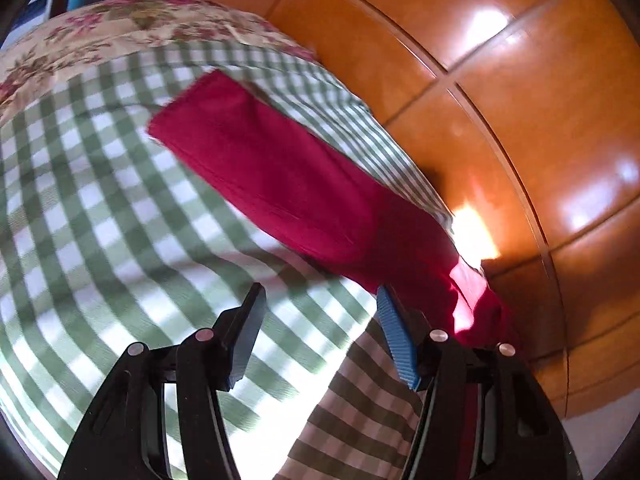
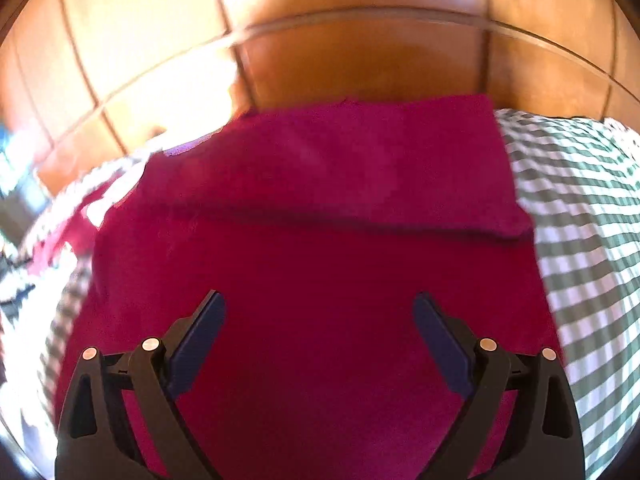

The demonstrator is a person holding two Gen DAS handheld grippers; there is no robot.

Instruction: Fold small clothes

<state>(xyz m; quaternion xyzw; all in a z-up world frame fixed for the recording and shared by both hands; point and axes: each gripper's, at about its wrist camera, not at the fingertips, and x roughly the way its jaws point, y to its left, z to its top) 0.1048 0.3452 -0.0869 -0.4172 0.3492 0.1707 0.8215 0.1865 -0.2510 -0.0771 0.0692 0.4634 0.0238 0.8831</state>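
Observation:
A crimson red garment (image 1: pixel 280 184) lies folded into a long strip on the green-and-white checked bedcover (image 1: pixel 100 208), near the bed's right edge. My left gripper (image 1: pixel 320 300) is open and empty, just beside the garment's near end; the right finger (image 1: pixel 394 332) touches or nearly touches the cloth. In the right wrist view the same red garment (image 2: pixel 320 240) fills the middle, with a folded layer across its far half. My right gripper (image 2: pixel 320 308) is open and empty, hovering right over the cloth.
A glossy orange wooden wardrobe (image 1: pixel 500 100) stands close along the bed's edge and also shows in the right wrist view (image 2: pixel 352 60). A floral pillow (image 1: pixel 120 28) lies at the far end of the bed. The checked cover (image 2: pixel 580 220) extends to the right of the garment.

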